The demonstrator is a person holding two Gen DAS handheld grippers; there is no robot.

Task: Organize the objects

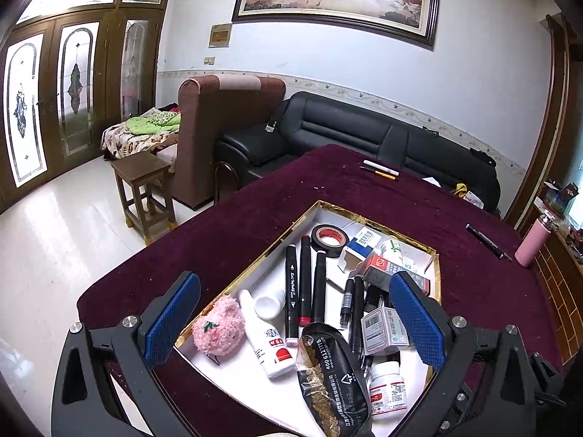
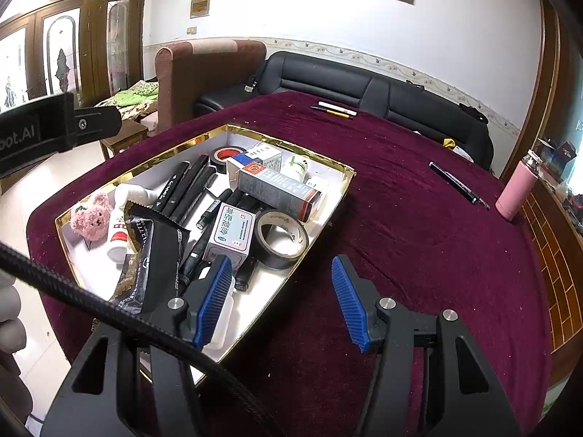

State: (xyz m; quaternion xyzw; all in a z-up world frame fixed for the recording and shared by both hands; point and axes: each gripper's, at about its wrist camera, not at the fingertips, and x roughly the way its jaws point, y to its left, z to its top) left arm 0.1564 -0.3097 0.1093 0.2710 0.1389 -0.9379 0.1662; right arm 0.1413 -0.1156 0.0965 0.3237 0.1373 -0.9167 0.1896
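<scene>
A gold-rimmed white box (image 1: 247, 273) (image 2: 313, 156) lies on the maroon table. It holds a pink plush (image 1: 218, 329) (image 2: 91, 218), a white bottle (image 1: 267, 338), several black markers (image 1: 304, 280) (image 2: 189, 185), a black pouch (image 1: 328, 375) (image 2: 153, 255), tape rolls (image 1: 329, 240) (image 2: 282, 240), medicine boxes (image 1: 386, 331) (image 2: 277, 185) and a pill bottle (image 1: 388, 389). My left gripper (image 1: 295, 318) hangs open over the box, nothing between its pads. My right gripper (image 2: 282, 302) stands open over the box's near right rim, gripping nothing.
A black pen (image 1: 488, 242) (image 2: 459, 185) lies loose on the cloth to the right of the box. White and yellow pens (image 1: 380, 169) (image 2: 335, 109) lie at the far edge. A pink flask (image 1: 533, 244) (image 2: 515, 189) stands at the right. A black sofa is behind the table.
</scene>
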